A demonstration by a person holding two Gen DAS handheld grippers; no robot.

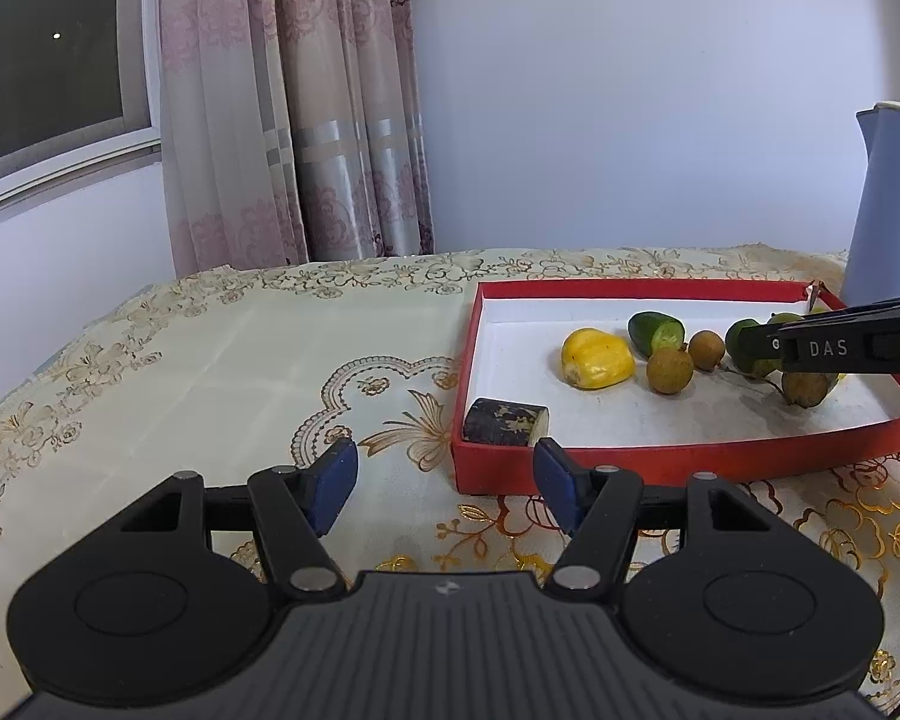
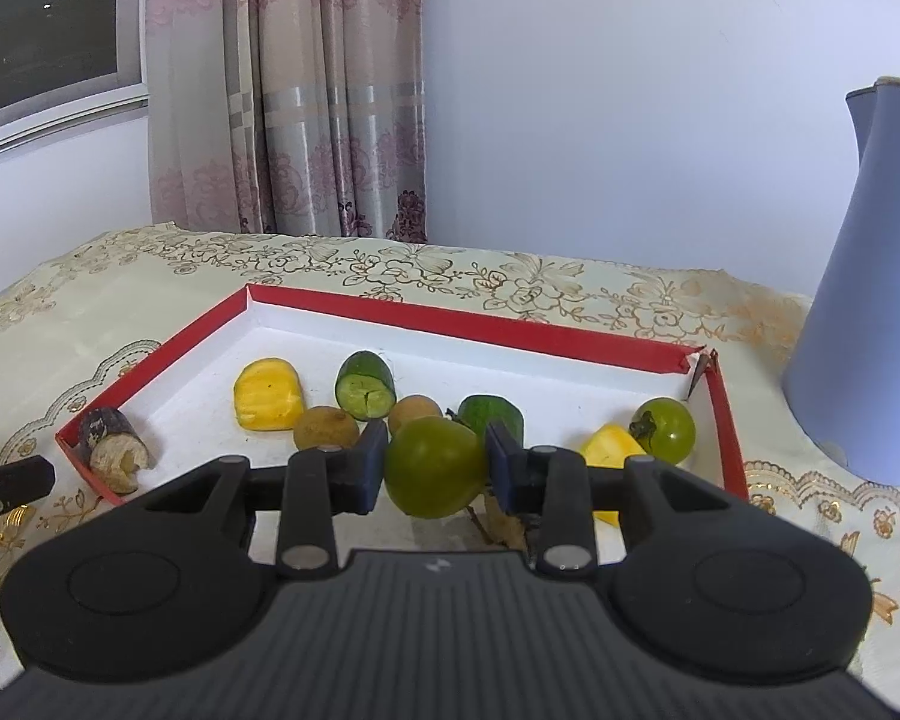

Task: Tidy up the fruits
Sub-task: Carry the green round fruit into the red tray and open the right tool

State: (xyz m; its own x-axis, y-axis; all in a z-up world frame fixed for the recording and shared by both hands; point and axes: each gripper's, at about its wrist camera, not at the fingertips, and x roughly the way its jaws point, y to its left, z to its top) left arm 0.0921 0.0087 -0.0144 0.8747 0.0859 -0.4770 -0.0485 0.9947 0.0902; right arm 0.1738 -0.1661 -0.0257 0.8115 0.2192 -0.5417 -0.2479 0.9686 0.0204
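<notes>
Right wrist: right gripper (image 2: 437,463) clamps a green tomato (image 2: 433,468).

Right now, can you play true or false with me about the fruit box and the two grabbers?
1. The right gripper squeezes a green fruit. True.
2. The left gripper holds the yellow piece. False: its jaws stand open and hold nothing.
3. The fruit box is blue. False: it is red outside, white inside.
4. A cut cucumber piece lies in the box. True.
</notes>
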